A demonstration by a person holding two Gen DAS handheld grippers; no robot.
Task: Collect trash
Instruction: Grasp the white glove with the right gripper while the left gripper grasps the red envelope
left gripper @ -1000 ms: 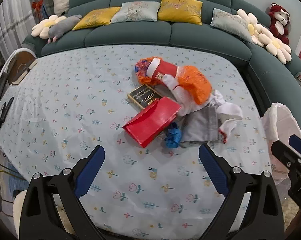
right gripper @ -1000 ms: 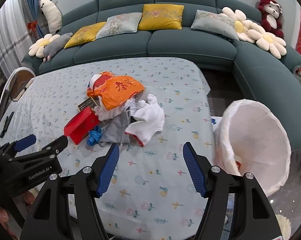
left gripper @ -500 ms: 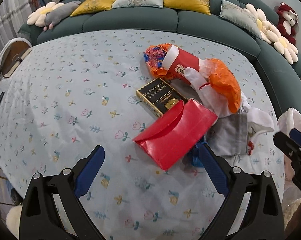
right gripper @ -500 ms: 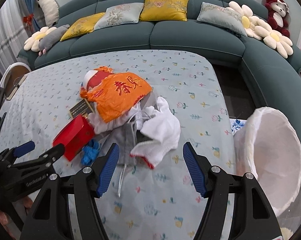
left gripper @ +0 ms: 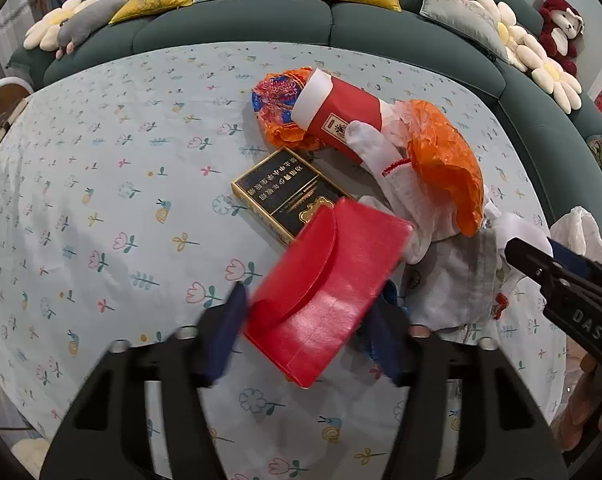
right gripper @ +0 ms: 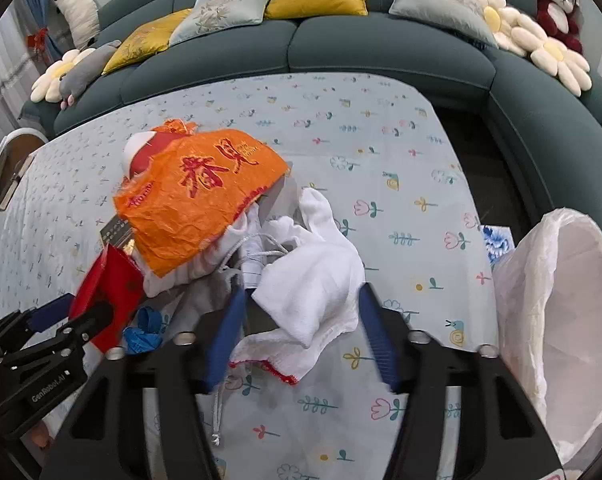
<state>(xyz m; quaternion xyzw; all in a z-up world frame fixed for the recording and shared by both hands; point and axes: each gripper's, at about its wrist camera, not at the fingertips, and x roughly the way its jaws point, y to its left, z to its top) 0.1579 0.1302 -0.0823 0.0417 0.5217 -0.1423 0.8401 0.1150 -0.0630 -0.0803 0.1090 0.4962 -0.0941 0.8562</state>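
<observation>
Both grippers point steeply downward. The left gripper (left gripper: 305, 336) has just been closing, something between its blurred blue fingers (left gripper: 225, 336). The right gripper (right gripper: 301, 332) has likewise been closing, fingers (right gripper: 225, 332) partly apart.

We see red envelope (left gripper: 325, 296), black box (left gripper: 285, 192) with gold print, orange bag (right gripper: 205, 200) with red characters, white sock (right gripper: 313, 292) with red edge, pale blue tablecloth (left gripper: 101, 200) with small flowers, teal sofa (right gripper: 381, 48).
</observation>
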